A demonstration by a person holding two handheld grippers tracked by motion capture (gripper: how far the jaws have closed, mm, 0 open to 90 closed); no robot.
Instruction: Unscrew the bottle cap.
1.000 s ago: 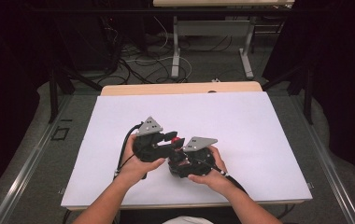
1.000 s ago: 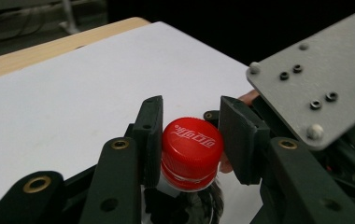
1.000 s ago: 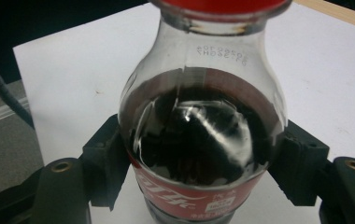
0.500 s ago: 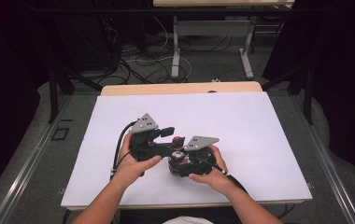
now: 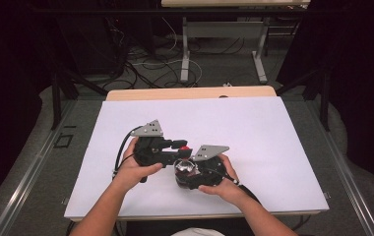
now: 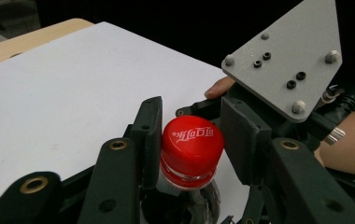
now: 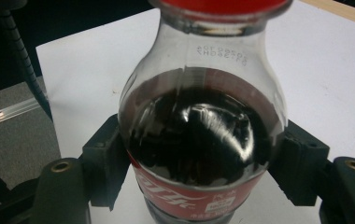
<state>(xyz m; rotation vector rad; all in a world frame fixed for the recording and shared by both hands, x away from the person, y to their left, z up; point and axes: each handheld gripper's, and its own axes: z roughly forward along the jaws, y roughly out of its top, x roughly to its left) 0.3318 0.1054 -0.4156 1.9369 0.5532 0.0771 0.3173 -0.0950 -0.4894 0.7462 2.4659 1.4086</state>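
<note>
A small cola bottle (image 7: 203, 121) with dark drink, a red label and a red cap (image 6: 192, 140) stands on the white table sheet (image 5: 254, 132). My right gripper (image 7: 203, 163) is shut on the bottle's body, one pad pressing each side. My left gripper (image 6: 189, 135) reaches across the bottle's top; its jaws have just been closing with the cap between them, and both pads now press on it. In the high view the two grippers meet at the bottle (image 5: 185, 169) near the front middle, with the cap (image 5: 185, 146) at the left gripper's (image 5: 182, 147) tips.
The right gripper's grey three-cornered plate (image 6: 283, 56) and the hand holding it sit close behind the cap. The white sheet covers a wooden table (image 5: 190, 92). Dark floor with cables and table legs (image 5: 185, 54) lies beyond the far edge.
My left gripper has shifted a little to the left while staying at the bottle's cap. The right gripper and the bottle have kept still.
</note>
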